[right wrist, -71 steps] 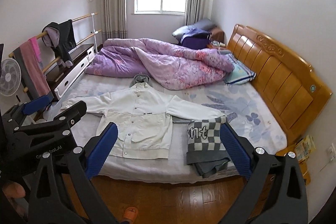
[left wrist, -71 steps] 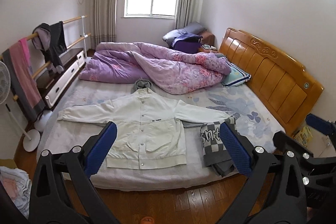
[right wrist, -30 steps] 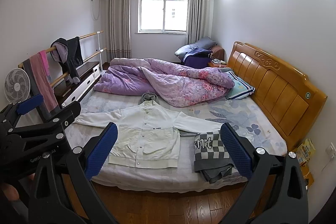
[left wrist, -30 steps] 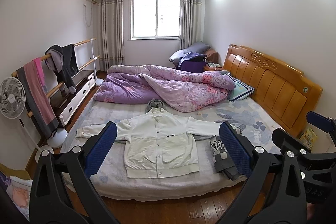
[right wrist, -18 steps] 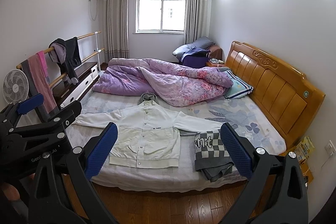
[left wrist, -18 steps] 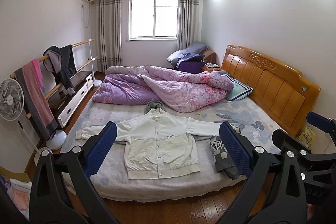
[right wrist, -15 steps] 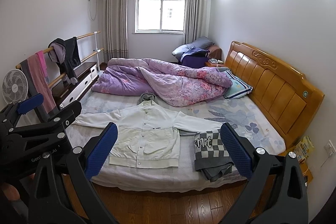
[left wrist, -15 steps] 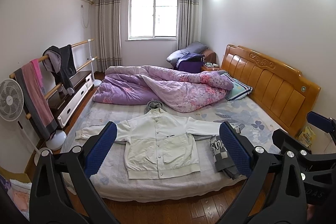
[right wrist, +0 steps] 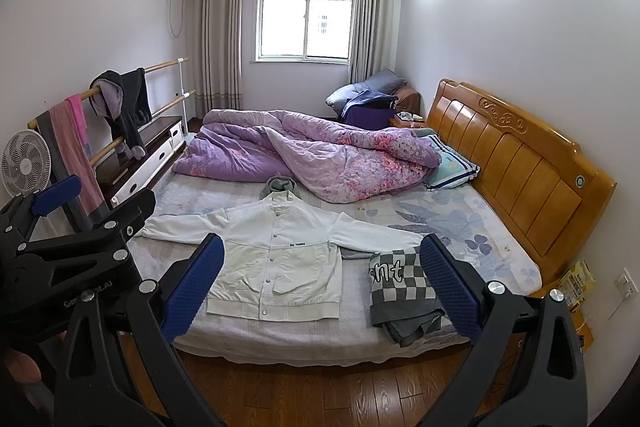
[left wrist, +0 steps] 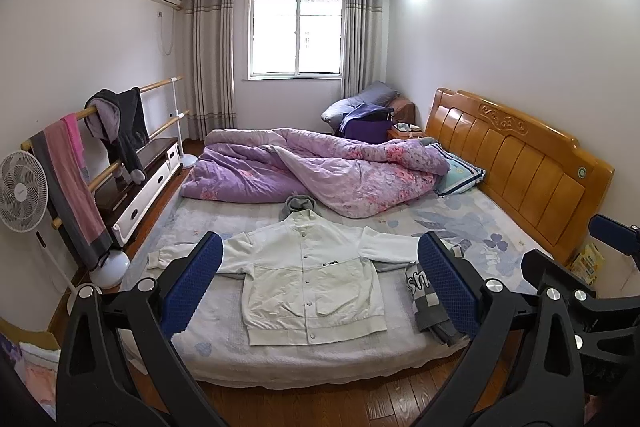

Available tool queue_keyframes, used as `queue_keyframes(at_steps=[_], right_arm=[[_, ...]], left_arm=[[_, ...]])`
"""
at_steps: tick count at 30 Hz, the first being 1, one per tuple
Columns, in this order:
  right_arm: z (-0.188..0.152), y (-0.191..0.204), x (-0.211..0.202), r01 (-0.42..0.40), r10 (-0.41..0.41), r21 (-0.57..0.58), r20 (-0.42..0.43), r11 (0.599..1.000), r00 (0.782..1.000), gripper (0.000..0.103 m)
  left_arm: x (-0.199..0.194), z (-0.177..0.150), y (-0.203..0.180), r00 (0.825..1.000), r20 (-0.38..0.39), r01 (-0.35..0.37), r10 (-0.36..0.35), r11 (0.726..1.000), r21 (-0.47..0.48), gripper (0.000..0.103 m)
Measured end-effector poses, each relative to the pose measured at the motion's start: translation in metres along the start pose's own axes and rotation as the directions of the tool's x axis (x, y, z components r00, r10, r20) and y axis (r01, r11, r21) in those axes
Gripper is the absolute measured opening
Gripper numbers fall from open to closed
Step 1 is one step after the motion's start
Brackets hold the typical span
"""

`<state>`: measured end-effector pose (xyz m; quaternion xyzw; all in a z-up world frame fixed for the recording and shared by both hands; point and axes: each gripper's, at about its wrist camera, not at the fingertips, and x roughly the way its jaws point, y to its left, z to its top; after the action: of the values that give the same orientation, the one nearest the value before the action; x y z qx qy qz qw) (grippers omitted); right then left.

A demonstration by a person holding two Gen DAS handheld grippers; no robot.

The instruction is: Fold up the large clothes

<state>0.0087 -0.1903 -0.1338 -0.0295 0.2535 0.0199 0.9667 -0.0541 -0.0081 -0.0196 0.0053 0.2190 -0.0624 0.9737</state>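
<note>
We are holding left gripper (left wrist: pixel 318 277) and right gripper (right wrist: pixel 318 277) released, clear of bed; white jacket (right wrist: pixel 276 259) lying spread flat, ready for folding

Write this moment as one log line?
left gripper: open | right gripper: open | jacket: flat on bed, unfolded

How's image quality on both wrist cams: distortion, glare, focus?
Left wrist: strong fisheye bowing and dark corner vignette; window blown out, ceiling spots flare on the wall; white jacket sharp. Right wrist: same barrel distortion; window overexposed; jacket and checkered garment in focus, no motion blur.
</note>
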Motion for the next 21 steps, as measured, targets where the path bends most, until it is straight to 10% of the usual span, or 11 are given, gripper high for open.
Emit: queue_keyframes(at_steps=[21], right_arm=[[-0.001,0.003,0.005,0.006,-0.006,-0.001,-0.009,1.000,1.000,0.095]], left_arm=[[0.005,0.001,0.011,1.000,0.012,0.023,-0.023,0.999,0.027,0.098]])
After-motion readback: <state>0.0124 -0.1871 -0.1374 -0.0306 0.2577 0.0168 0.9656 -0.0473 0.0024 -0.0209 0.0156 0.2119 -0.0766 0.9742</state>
